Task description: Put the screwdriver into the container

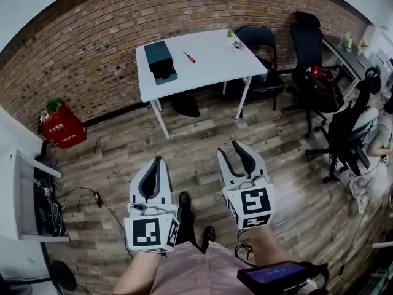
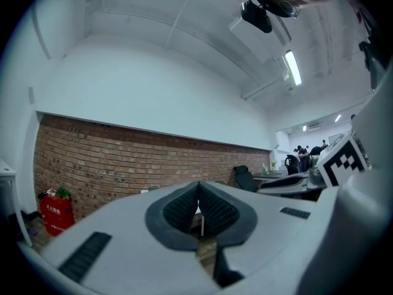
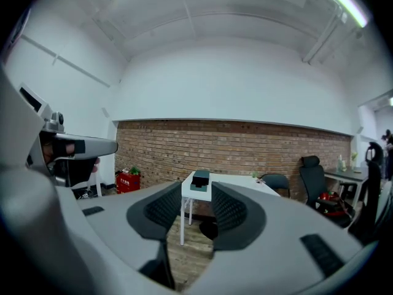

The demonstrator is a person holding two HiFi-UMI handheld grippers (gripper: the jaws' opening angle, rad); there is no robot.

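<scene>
**Both grippers empty, far from the table**

A brick wall backs the wood floor I stand on. Near it stands the white table, well apart from me. My left gripper is clenched on nothing, its pads meeting. My right gripper is released, jaws wide with nothing between them. Both hang over the floor. The teal container sits on the table's left part. The red-handled screwdriver lies near it on the right, not touching.
</scene>
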